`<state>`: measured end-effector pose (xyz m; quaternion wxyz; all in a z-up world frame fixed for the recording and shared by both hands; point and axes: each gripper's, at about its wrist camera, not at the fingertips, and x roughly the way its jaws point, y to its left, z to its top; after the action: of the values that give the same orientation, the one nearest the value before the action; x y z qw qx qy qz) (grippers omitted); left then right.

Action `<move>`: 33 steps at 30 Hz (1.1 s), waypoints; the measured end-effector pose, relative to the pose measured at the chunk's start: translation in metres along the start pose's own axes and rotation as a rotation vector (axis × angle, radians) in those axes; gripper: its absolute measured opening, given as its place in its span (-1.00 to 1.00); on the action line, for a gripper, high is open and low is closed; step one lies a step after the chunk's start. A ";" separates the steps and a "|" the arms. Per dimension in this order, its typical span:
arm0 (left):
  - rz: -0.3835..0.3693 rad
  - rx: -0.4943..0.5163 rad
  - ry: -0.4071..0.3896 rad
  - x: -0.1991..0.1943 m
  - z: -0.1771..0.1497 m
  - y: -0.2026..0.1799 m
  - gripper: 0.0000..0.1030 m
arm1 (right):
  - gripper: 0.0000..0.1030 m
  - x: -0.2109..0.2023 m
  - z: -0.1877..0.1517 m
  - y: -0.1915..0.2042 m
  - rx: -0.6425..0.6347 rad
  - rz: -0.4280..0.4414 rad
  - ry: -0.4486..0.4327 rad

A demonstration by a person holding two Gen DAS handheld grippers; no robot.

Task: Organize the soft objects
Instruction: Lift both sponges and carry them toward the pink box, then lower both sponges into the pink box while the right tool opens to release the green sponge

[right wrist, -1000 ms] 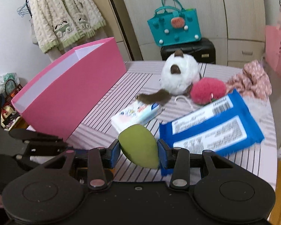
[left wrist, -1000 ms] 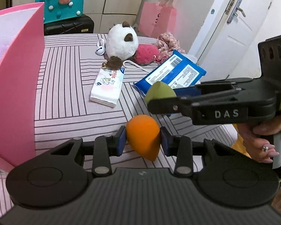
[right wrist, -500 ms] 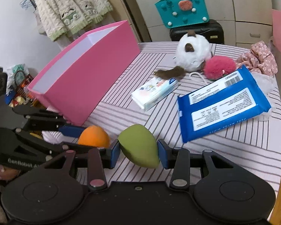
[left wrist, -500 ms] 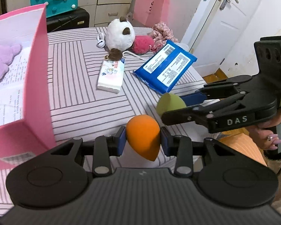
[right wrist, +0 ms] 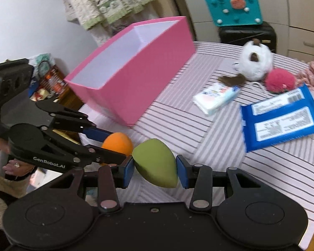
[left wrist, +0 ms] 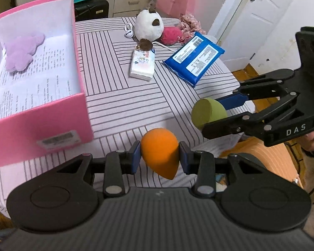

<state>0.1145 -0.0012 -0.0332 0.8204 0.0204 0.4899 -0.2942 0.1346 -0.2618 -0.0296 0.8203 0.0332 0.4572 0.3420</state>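
left tool (left wrist: 160,156) clamps an orange sponge (left wrist: 160,152), teardrop-shaped, matte and smooth, blue pads pressed into both flanks, pointed end toward the camera. right tool (right wrist: 155,168) grips a green sponge (right wrist: 155,163) of the same teardrop form the same way; in the left view its flat cut end (left wrist: 202,112) faces out. both sponges are held above the near edge of the bench (left wrist: 119,96), close beside each other, the orange one just left of the green in the right view (right wrist: 117,143). bench cover is pale cloth with dark stripes in blocks. pink box (left wrist: 41,129), stiff card, open top, white printed lining, sits on the bench at the left; a lilac plush piece (left wrist: 21,52), fuzzy and lobed, lies inside at the far end. further back on the cloth: white tissue pack (left wrist: 142,65), soft and rectangular; blue wipes pack (left wrist: 194,59), glossy film with white labels; round white fluffy toy (left wrist: 148,28) with brown patches; magenta pompom (left wrist: 170,37) touching it. a hand (right wrist: 14,167) with a ring grips the left tool's handle, fuzzy cream sleeve below.
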 end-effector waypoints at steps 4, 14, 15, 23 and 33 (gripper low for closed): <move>0.000 0.003 0.006 -0.018 -0.003 0.004 -0.28 | -0.06 -0.003 0.007 0.016 -0.032 0.039 0.027; 0.050 -0.004 0.053 -0.047 -0.005 0.015 -0.28 | -0.05 -0.003 0.025 0.051 -0.127 0.083 0.045; 0.047 -0.006 0.051 -0.049 -0.006 0.016 -0.28 | -0.04 -0.003 0.027 0.054 -0.138 0.067 0.041; 0.085 0.018 -0.007 -0.079 0.008 0.025 -0.28 | -0.04 -0.007 0.048 0.073 -0.192 0.055 0.029; 0.081 -0.010 -0.156 -0.100 0.042 0.070 -0.28 | -0.04 -0.005 0.087 0.084 -0.302 -0.007 -0.147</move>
<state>0.1484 0.0891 0.0528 0.8674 0.0128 0.4247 -0.2591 0.1553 -0.1777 0.0554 0.8483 -0.0672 0.3396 0.4007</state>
